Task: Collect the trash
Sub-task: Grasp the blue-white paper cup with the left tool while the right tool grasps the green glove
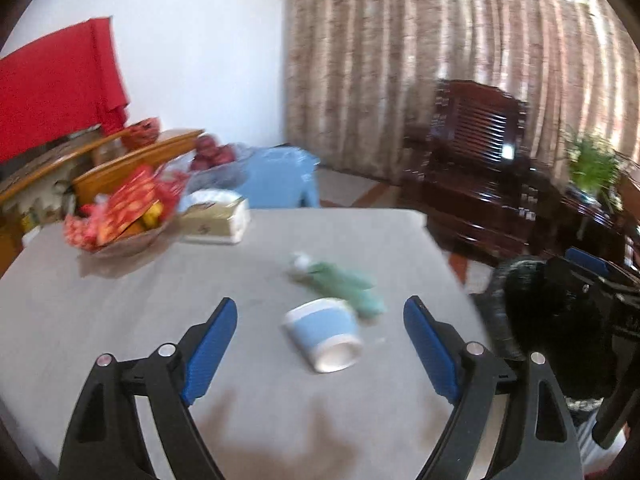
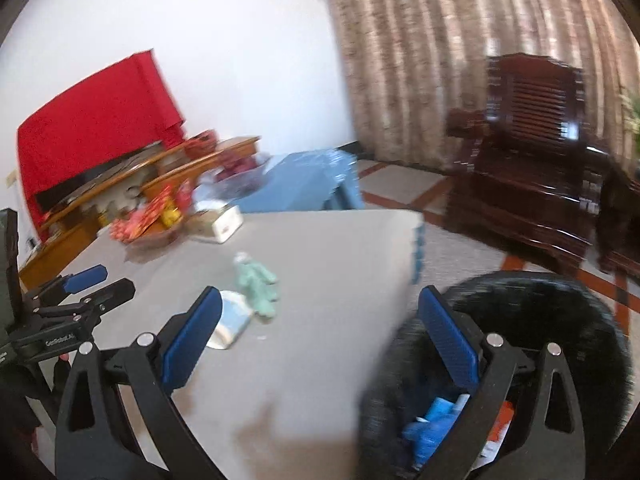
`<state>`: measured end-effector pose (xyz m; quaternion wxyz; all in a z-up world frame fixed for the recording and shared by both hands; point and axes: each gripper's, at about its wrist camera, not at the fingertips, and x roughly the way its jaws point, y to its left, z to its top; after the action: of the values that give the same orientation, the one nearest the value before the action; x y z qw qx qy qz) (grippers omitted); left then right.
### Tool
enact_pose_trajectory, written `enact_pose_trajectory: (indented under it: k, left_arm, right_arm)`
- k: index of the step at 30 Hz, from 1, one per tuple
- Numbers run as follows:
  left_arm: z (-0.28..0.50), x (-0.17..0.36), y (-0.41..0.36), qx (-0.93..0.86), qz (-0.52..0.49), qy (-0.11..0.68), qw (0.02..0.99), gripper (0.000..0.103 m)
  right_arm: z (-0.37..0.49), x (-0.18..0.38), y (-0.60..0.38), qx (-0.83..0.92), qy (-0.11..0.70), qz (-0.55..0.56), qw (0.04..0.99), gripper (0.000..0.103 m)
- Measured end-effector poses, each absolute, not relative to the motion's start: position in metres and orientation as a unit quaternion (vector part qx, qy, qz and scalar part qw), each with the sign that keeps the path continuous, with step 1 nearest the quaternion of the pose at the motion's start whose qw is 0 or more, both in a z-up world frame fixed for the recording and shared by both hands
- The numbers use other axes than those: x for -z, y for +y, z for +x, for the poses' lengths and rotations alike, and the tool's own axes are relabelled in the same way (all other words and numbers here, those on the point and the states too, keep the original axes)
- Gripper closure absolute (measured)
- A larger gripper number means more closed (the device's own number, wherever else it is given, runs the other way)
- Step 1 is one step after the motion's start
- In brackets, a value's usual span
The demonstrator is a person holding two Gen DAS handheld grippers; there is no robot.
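Two blurred fisheye views look forward over a grey table [image 1: 120,312] in a living room. Only the right wrist view looks down into the black trash bin [image 2: 560,320] at its 4 o'clock, just past the table's right edge, where crumpled blue trash [image 2: 430,428] already lies inside; the left wrist view shows just the bin's dark rim at 3 o'clock. Only the left wrist view shows a green potted plant [image 1: 592,168] at 2 o'clock. The left gripper [image 1: 320,350] tilts downward over the table with its blue-padded jaws spread wide and nothing pinched; a blue-and-white paper cup [image 1: 322,334] lies tipped on its side on the table between them, touching neither pad. At 12 o'clock from the cup, just beside it, lies a crumpled green wrapper [image 1: 340,284]. The right gripper [image 2: 320,336] also tilts downward, jaws wide apart and empty, straddling the table's right edge with its right pad over the bin. In its view the left gripper appears at 9 o'clock. At the table's far left, around 10 o'clock, sit a bowl of red packets [image 1: 120,220] and a tissue box [image 1: 216,220]. Beyond stand a blue plastic stool [image 1: 280,180], a red cloth [image 1: 56,92] on the wall, patterned curtains [image 1: 400,60] and a dark wooden armchair [image 1: 476,168].
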<state>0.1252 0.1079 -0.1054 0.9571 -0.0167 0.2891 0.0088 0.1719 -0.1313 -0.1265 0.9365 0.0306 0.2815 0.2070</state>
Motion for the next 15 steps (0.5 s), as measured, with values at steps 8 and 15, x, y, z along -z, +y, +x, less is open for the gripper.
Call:
enact_pose_trajectory:
  k: [8,15]
  left_arm:
    - [0.15,0.147,0.128,-0.026,-0.036,0.327,0.944,0.019]
    - [0.176,0.164,0.119,-0.015,-0.043,0.336,0.941,0.019]
  right_arm:
    - [0.2,0.149,-0.087,-0.226,0.299,0.007,0.927,0.007]
    - [0.229,0.171,-0.084,-0.22,0.315,0.002,0.923,0.007]
